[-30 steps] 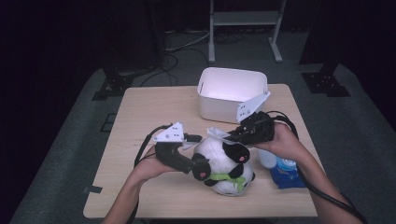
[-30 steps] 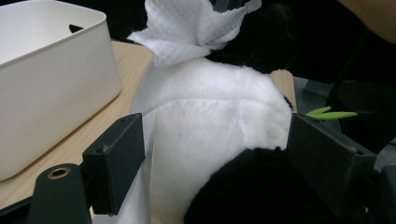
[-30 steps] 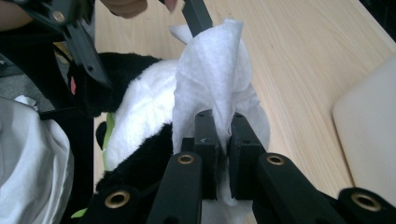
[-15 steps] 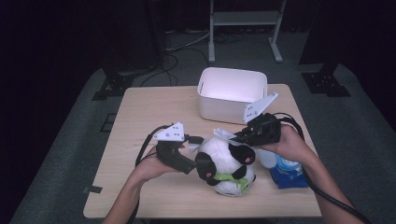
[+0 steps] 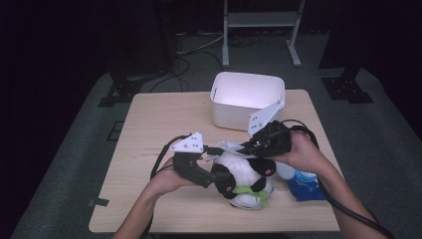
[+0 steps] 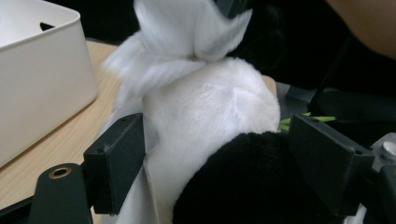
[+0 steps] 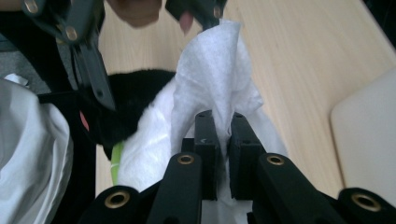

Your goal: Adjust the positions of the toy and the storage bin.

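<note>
A black-and-white plush panda (image 5: 244,174) with a green neck band lies on the wooden table (image 5: 159,124) near its front edge. My left gripper (image 5: 218,175) comes in from the left, and its jaws press on the panda's two sides (image 6: 210,107). From the right, my right gripper (image 5: 240,148) is shut on a white wipe (image 5: 229,146). In the right gripper view the wipe (image 7: 215,65) stands up out of the closed pads (image 7: 223,140) and lies on the panda's white fur (image 7: 144,154). The wipe's tuft (image 6: 187,32) rises above the panda in the left gripper view.
A white plastic bin (image 5: 246,97) stands open at the back of the table, just behind the grippers. A blue packet (image 5: 304,183) lies to the right of the panda under the right wrist. Bare tabletop stretches to the left and back left.
</note>
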Action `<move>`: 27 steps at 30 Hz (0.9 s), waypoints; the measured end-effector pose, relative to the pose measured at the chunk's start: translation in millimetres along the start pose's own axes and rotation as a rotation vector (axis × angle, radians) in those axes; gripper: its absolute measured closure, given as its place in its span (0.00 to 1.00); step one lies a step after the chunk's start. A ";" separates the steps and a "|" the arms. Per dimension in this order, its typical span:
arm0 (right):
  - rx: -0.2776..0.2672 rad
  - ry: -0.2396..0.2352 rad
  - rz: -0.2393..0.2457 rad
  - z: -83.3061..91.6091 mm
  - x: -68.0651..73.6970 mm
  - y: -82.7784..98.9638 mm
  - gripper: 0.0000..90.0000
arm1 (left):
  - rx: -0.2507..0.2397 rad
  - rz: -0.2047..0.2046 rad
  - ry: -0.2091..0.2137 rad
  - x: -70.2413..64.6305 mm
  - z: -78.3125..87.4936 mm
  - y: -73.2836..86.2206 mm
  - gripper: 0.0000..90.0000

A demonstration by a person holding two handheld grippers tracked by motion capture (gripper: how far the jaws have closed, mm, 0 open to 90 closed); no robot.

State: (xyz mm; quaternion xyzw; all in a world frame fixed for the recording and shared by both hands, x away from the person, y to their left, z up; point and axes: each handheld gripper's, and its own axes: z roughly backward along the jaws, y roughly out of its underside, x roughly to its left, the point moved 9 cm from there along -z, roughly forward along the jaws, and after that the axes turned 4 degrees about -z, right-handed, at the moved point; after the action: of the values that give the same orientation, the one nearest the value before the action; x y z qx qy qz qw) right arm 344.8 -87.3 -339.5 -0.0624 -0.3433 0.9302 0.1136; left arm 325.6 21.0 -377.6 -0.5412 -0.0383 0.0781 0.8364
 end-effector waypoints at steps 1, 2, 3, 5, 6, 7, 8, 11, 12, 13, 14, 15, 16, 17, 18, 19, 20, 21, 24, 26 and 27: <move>0.013 0.002 0.002 -0.8 -1.1 3.3 0.92 | -0.005 0.001 -0.005 0.8 1.4 -1.1 0.21; 0.018 0.014 -0.001 -1.3 -2.3 6.1 0.92 | -0.012 -0.002 -0.006 1.1 3.0 -2.7 0.21; 0.017 0.021 -0.013 -0.8 -3.2 8.8 0.92 | -0.015 -0.003 -0.003 1.0 3.9 -3.5 0.21; 0.009 0.022 -0.024 0.8 -4.3 12.1 0.92 | -0.025 -0.004 0.006 -0.6 5.3 -5.3 0.21; 0.006 0.024 -0.025 1.8 -5.6 14.0 0.92 | -0.026 -0.006 0.008 -1.2 6.0 -5.9 0.21; 0.003 0.023 -0.033 2.9 -6.4 16.0 0.92 | -0.030 -0.008 0.009 -1.6 6.4 -6.6 0.21; -0.002 0.023 -0.034 3.9 -7.6 17.8 0.92 | -0.030 -0.010 0.013 -2.0 7.0 -6.9 0.21; -0.005 0.035 -0.050 7.4 -11.0 24.6 0.93 | -0.022 -0.015 0.015 -1.8 7.7 -5.8 0.21; -0.006 0.041 -0.057 8.8 -12.6 27.1 0.93 | -0.016 -0.016 0.018 -1.8 7.4 -4.4 0.21; -0.010 0.045 -0.067 10.0 -13.9 29.3 0.93 | -0.009 -0.017 0.022 -1.7 6.7 -2.7 0.21; -0.014 0.044 -0.072 11.4 -15.0 31.6 0.93 | -0.003 -0.019 0.023 -1.4 5.3 -1.0 0.21; -0.024 0.040 -0.079 12.6 -15.8 33.1 0.93 | 0.004 -0.022 0.024 -1.1 3.5 0.9 0.21; -0.030 0.038 -0.085 13.3 -16.3 34.5 0.93 | 0.015 -0.022 0.025 -0.7 1.3 3.1 0.20; -0.033 0.036 -0.090 13.8 -16.2 35.5 0.93 | 0.029 -0.024 0.025 -0.3 -1.3 5.6 0.20; -0.035 0.036 -0.086 14.2 -16.3 36.1 0.93 | 0.041 -0.022 0.026 -0.6 -4.1 8.1 0.18; -0.037 0.039 -0.089 14.5 -16.1 36.5 0.93 | 0.052 -0.026 0.028 -0.5 -7.1 11.0 0.18; -0.037 0.041 -0.092 15.2 -16.3 37.5 0.93 | 0.059 -0.028 0.030 -0.3 -9.6 13.2 0.18; -0.039 0.039 -0.088 15.6 -16.8 38.2 0.93 | 0.070 -0.033 0.030 -0.1 -11.4 15.1 0.18; -0.043 0.035 -0.092 15.8 -15.9 38.4 0.93 | 0.083 -0.042 0.010 2.0 -21.8 21.0 0.12; -0.046 0.031 -0.089 14.6 -14.7 37.4 0.93 | 0.078 -0.030 0.009 3.5 -29.8 24.6 0.07; -0.045 0.028 -0.088 13.8 -14.2 37.0 0.93 | 0.070 -0.015 0.018 3.8 -32.7 25.7 0.03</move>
State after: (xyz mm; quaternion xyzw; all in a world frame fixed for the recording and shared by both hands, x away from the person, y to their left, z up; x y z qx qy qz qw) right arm 349.5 -126.9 -352.7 -0.0628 -0.3650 0.9154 0.1577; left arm 331.9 2.5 -414.6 -0.5118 -0.0319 0.0682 0.8558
